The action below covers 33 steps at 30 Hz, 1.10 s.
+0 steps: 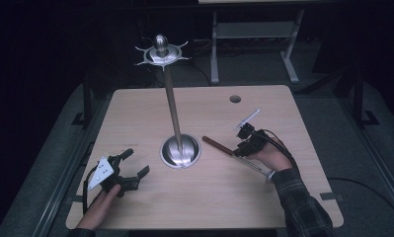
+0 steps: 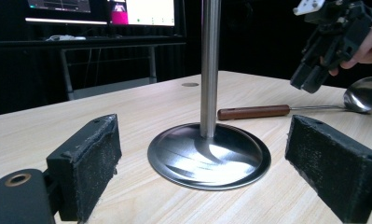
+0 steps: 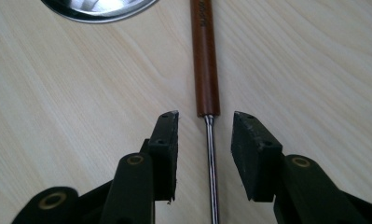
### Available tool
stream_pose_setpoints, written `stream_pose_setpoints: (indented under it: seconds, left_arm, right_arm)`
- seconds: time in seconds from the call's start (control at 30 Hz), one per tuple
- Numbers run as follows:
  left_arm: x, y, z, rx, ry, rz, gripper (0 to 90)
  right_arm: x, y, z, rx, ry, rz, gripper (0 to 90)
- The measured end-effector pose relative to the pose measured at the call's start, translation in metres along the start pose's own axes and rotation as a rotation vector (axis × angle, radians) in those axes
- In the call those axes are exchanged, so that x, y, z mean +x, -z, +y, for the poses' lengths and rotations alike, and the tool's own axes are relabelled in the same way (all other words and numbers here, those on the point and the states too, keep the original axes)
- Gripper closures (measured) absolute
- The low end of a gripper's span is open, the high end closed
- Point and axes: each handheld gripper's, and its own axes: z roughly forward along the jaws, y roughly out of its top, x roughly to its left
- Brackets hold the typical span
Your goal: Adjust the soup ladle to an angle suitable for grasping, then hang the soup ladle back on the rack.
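Ladle [image 3: 206,65] lies flat between the right gripper's [image 3: 206,116] parted jaws, untouched; left gripper [image 2: 202,154] jaws wide.

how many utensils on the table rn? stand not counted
1. A ladle with a wooden handle lies flat on the table, right of the stand's round base, under the right gripper, whose open jaws straddle its thin metal shaft. None hang on the stand's top hooks.

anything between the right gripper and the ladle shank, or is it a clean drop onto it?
Nothing visible in the way. In the right gripper view the right gripper sits open above the ladle, one jaw either side of the thin metal shank just below the wooden handle, pads clear of it. The stand's base lies off to the side, apart.
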Motion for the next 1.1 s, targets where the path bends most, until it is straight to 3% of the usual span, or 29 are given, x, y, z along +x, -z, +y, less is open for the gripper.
stream_pose_setpoints:
  seconds: [0.47, 0.6, 0.77, 1.1]
  left_arm:
    - [0.0, 0.0, 0.0, 0.001, -0.004, -0.004, 9.7]
    - [0.0, 0.0, 0.0, 0.003, -0.004, -0.008, 9.7]
    - [0.0, 0.0, 0.0, 0.004, -0.004, -0.009, 9.7]
    - [0.0, 0.0, 0.0, 0.004, -0.005, -0.01, 9.7]
  right_arm:
    - [0.0, -0.02, 0.032, 0.052, 0.111, 0.0, 55.2]
    - [0.0, -0.026, 0.038, 0.091, 0.143, -0.007, 55.2]
    - [0.002, -0.036, 0.043, 0.136, 0.157, -0.014, 55.6]
    - [-0.003, -0.052, 0.042, 0.227, 0.125, -0.012, 64.2]
